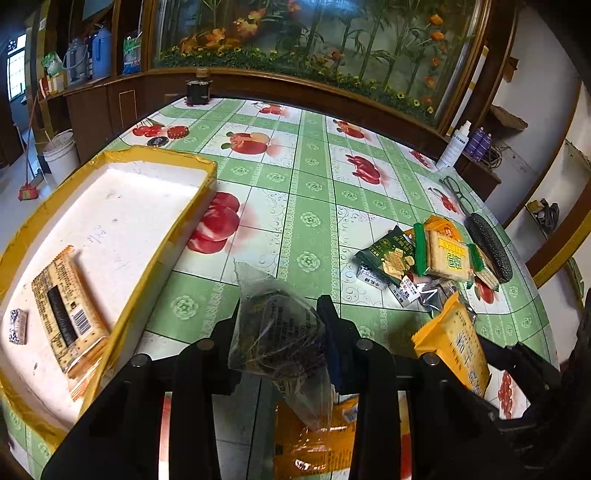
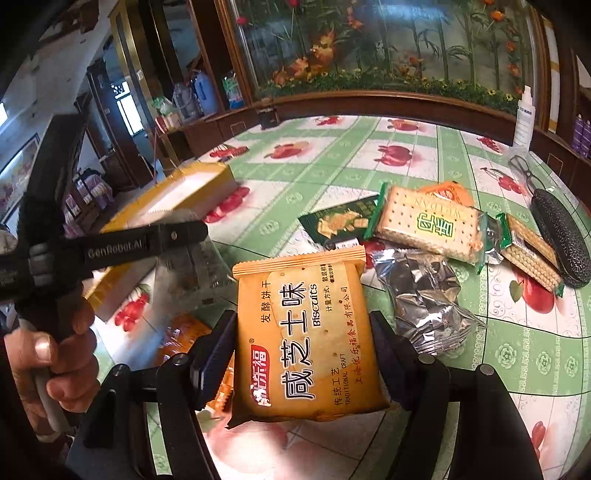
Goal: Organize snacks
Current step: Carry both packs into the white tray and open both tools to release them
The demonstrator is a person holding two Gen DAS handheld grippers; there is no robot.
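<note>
Grippers raised above the table: left gripper (image 1: 282,325) clamps clear packet (image 1: 277,328), right gripper (image 2: 303,354) orange biscuit pack (image 2: 306,339).

Fruit-print tablecloth (image 1: 314,177) before wooden cabinets (image 1: 96,107) and a floral mural (image 1: 314,33).

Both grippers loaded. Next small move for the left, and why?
Probably swing the left gripper leftward over the yellow-rimmed tray and release there. It is shut on a clear-wrapped dark snack, lifted off the table, and the tray already holds a cracker pack with bare floor beyond it.
</note>
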